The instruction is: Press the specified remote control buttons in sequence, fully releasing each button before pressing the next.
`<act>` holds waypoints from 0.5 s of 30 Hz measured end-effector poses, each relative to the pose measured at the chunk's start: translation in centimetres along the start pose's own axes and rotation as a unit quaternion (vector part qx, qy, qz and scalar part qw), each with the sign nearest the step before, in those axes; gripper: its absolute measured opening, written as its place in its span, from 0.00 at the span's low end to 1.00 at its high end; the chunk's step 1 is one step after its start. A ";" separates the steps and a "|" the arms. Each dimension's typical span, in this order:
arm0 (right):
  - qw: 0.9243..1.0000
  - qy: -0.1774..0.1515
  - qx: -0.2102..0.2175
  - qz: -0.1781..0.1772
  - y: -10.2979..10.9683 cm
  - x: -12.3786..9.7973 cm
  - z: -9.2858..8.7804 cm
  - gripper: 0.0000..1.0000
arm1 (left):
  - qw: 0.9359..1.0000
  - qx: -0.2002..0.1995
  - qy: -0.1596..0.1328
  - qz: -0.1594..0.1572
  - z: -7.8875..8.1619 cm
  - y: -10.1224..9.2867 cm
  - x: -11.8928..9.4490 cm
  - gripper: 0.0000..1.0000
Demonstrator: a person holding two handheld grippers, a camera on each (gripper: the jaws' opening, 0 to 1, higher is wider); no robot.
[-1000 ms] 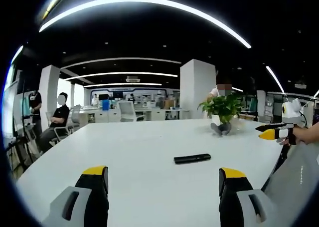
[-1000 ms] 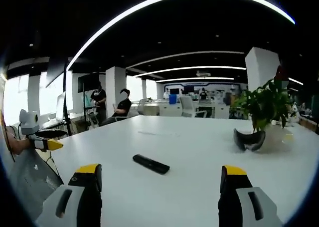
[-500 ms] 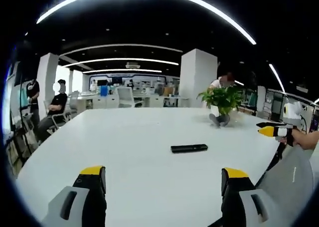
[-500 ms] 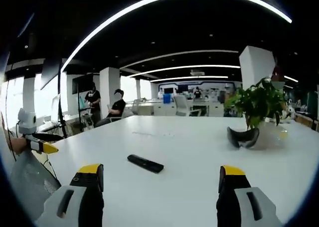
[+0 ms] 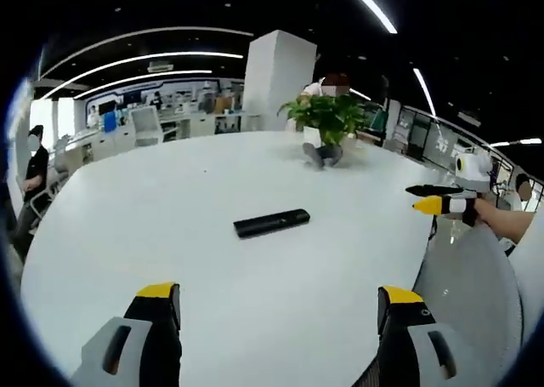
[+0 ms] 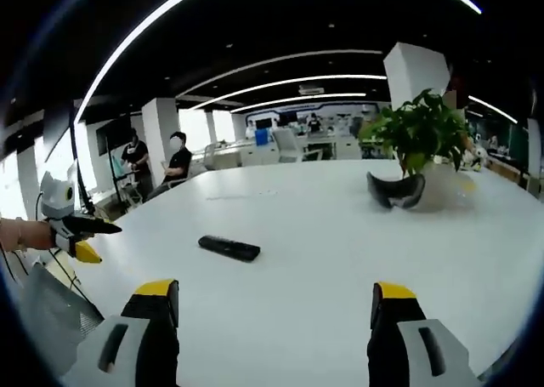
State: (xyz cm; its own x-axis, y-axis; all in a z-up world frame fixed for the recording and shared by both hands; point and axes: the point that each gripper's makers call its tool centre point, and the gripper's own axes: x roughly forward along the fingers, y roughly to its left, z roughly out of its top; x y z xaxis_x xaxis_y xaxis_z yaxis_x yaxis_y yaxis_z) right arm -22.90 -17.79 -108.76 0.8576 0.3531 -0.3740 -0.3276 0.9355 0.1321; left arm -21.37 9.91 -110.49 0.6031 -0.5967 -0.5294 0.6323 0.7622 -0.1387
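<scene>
**Left gripper view and right gripper view: one remote, two grippers spread wide**

Left gripper view: looking along the left gripper [image 5: 276,319], its two yellow-tipped jaws standing wide apart with nothing between them, hovering over the near edge of one large white table [image 5: 127,200]. Lying flat near the table's middle, well ahead of the jaws and touching neither: one black remote control [image 5: 272,223], slanted slightly. Standing farther back on the table: one potted plant [image 5: 327,119], with one dark curved object [image 5: 322,154] just in front of the pot. Coming in from the right, off the table's edge: the right gripper [image 5: 422,198], held by a hand [image 5: 501,221], its two jaws slightly parted and pinching nothing.

Right gripper view: showing the right gripper [image 6: 274,315] with jaws likewise spread and empty, above the same table [image 6: 340,242]. Resting left of centre, well apart from the jaws: the single remote control [image 6: 229,247]. Sitting at the far right: the plant [image 6: 418,132] and the dark curved object [image 6: 393,189]. Entering at the left edge: the left gripper [image 6: 100,238], its jaws parted. Counting in the background: two people [image 6: 153,162] beside a pillar.
</scene>
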 end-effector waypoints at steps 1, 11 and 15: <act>1.000 0.007 -0.002 0.003 0.1 0.1 -0.2 0.93 | 1.000 -0.001 0.009 -0.006 -0.2 0.0 0.4 1.00; 0.999 0.030 -0.021 0.007 0.1 0.2 -1.0 0.92 | 0.995 0.046 0.062 -0.056 -0.8 0.5 4.5 0.97; 0.999 0.035 -0.013 0.012 0.2 0.3 -1.2 0.90 | 0.995 0.027 0.071 -0.068 -0.3 1.1 6.2 0.96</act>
State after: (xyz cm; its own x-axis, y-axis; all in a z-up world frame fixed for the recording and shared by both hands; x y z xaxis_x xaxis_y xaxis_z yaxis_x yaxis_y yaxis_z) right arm -23.21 -17.49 -109.97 0.8200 0.3728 -0.4343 -0.3585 0.9261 0.1180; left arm -17.09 7.13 -114.13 0.4376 -0.6484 -0.6230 0.7307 0.6602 -0.1740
